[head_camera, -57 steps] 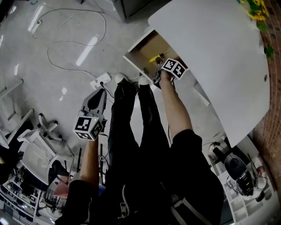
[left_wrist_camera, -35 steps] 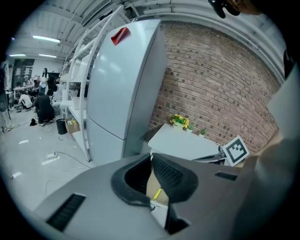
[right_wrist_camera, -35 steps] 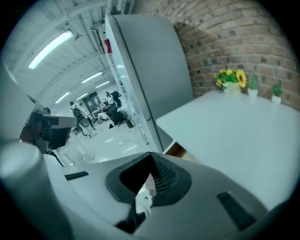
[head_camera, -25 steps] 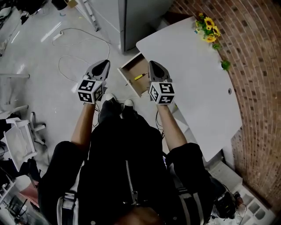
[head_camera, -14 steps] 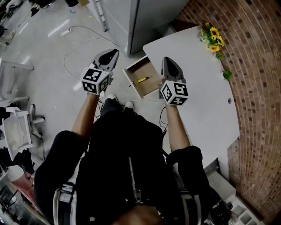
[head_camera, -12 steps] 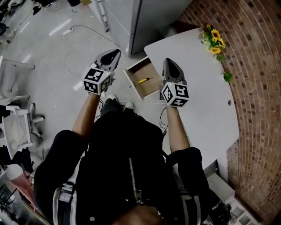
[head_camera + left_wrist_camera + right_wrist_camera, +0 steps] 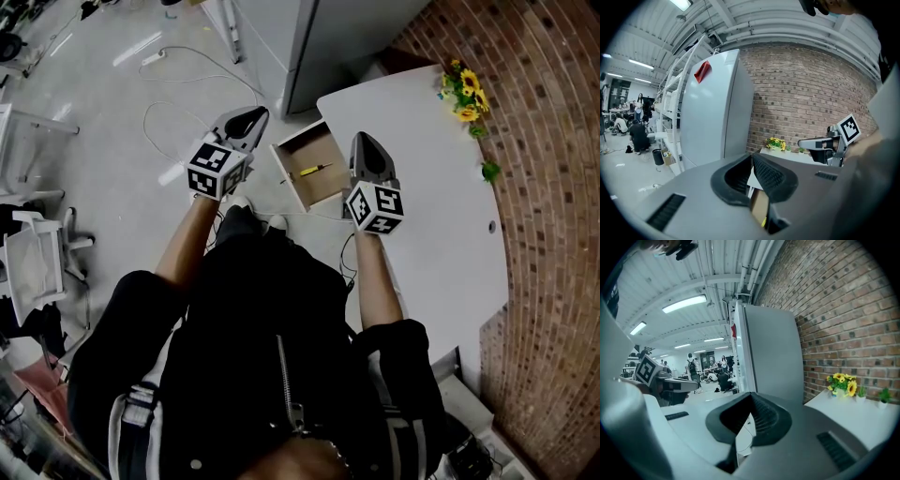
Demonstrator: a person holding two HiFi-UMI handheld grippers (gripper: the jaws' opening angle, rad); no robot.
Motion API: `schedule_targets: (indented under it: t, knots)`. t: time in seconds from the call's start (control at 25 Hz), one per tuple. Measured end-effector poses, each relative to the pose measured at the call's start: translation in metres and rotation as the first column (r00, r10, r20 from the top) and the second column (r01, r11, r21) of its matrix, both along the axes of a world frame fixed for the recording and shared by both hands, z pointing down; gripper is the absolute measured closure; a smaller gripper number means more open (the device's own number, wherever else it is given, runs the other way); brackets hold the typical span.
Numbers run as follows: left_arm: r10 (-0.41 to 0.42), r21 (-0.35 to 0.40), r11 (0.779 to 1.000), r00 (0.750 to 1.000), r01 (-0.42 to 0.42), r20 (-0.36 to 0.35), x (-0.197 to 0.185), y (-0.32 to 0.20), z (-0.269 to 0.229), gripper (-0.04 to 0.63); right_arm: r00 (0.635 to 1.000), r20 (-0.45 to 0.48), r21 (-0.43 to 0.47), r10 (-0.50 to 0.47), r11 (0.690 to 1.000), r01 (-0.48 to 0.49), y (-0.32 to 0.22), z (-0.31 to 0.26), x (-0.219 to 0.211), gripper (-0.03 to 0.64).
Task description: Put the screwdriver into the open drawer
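In the head view a yellow-handled screwdriver lies inside the open wooden drawer under the white table. My left gripper is held up left of the drawer, jaws shut and empty. My right gripper is raised just right of the drawer, over the table edge, also shut with nothing in it. In the left gripper view the left gripper shows its pads together, with the drawer below it. In the right gripper view the right gripper has its pads touching at the tips.
A grey cabinet stands behind the drawer. White cables and a power strip lie on the floor at left. Yellow flowers stand on the table by the brick wall. A white chair is at far left.
Both grippers have risen to chest height and stand level on either side of the drawer. The screwdriver stays in the drawer, where the right gripper was earlier.
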State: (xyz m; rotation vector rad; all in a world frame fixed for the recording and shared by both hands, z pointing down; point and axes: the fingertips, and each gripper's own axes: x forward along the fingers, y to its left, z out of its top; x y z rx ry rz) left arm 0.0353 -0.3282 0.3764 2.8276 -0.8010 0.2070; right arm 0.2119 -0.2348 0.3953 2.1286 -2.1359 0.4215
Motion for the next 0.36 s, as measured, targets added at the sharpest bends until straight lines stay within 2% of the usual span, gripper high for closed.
schedule_targets:
  t: [0.36]
  knots:
    - [0.008, -0.015, 1.0, 1.0, -0.008, 0.009, -0.0009, 0.0078, 0.0082, 0.558, 1.0, 0.007, -0.012, -0.005, 1.0, 0.005, 0.0062, 0.0069, -0.0068, 0.609]
